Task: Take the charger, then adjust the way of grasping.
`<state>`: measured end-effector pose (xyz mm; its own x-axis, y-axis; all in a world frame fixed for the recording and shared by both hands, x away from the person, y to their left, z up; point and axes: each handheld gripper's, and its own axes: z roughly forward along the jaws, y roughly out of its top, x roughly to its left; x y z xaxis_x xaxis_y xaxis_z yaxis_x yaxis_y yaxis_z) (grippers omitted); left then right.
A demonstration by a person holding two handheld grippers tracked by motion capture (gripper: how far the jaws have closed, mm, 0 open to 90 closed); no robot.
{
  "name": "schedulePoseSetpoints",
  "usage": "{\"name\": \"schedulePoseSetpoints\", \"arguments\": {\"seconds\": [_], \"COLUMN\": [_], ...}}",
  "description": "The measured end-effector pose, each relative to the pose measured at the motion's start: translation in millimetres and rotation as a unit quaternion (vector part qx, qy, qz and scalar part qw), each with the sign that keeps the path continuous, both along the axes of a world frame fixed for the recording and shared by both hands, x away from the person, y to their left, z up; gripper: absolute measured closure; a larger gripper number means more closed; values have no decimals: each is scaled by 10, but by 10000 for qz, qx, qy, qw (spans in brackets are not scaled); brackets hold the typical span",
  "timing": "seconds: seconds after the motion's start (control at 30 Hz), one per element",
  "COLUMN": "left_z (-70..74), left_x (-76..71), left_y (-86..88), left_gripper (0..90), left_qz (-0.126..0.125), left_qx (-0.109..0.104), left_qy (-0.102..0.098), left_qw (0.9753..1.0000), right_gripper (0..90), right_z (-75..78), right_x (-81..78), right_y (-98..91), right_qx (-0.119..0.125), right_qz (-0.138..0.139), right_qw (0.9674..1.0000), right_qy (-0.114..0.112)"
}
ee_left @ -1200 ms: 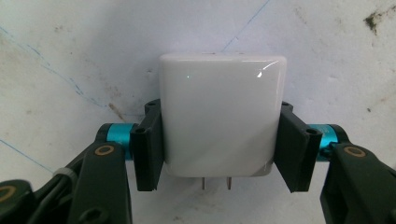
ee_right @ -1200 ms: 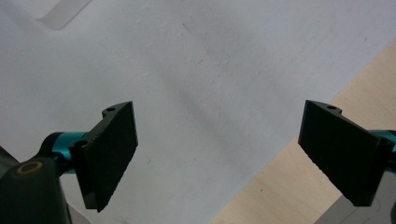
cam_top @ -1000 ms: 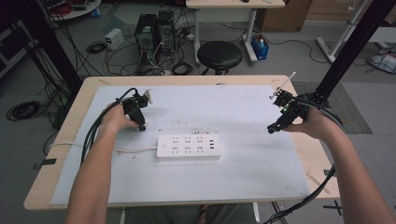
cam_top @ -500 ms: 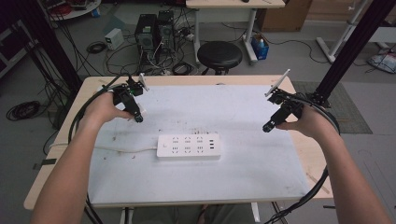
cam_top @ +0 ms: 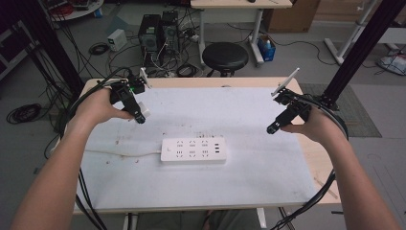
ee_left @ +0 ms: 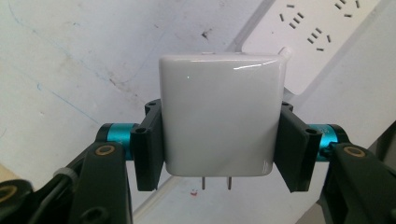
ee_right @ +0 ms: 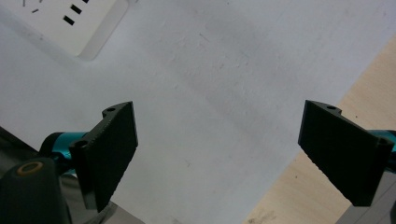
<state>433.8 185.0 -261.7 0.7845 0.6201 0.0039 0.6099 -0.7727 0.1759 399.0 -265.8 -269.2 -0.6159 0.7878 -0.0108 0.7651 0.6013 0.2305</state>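
Observation:
A white power strip lies near the middle of the white table mat, its cord running off to the left. My left gripper hangs above the mat's far left, shut on a white square plug adapter whose two metal prongs point toward the camera. A corner of the power strip lies beyond it. My right gripper hovers over the mat's right side, open, with nothing between its jaws; the strip's corner sits at the upper left of the right gripper view.
The wooden table edge runs close along the right of the mat. Behind the table stand a black stool, computer towers and tangled floor cables. A black frame post rises at the far right.
Both hands have drawn outward and back from the power strip. The left gripper moved to the far left with the adapter in it; the right gripper shifted right and slightly nearer.

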Motion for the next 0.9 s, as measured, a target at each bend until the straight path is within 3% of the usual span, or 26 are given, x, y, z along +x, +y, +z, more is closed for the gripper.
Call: {"name": "schedulePoseSetpoints", "arguments": {"seconds": [0.17, 0.43, 0.57, 0.77, 0.83, 0.9], "left_z": [49, 65, 105, 178, 190, 201], "left_x": [-29, -72, -121, -189, -216, -236], "left_y": [-50, -122, -171, -283, -329, -375], "left_gripper": [424, 424, 425, 425, 425, 424], "left_qz": [-145, -407, -595, -995, -1143, -1373], "left_qx": [-94, -61, -196, -574, -719, -854], "left_qy": [-66, -121, -266, -404, -482, -577], "left_qw": [9998, 9991, 9977, 9926, 9897, 9852], "right_gripper": [112, 112, 112, 112, 113, 113], "right_z": [68, 104, 114, 144, 160, 170], "right_x": [-13, 13, 39, 46, 46, 48], "right_y": [-3, 5, 15, 12, 9, 10], "right_qx": [149, 353, 518, 789, 907, 1102], "right_qz": [-85, -199, -315, -531, -582, -677], "right_qw": [9998, 9992, 9981, 9953, 9939, 9912], "right_qy": [-82, 4, 56, 186, 221, 272]}}
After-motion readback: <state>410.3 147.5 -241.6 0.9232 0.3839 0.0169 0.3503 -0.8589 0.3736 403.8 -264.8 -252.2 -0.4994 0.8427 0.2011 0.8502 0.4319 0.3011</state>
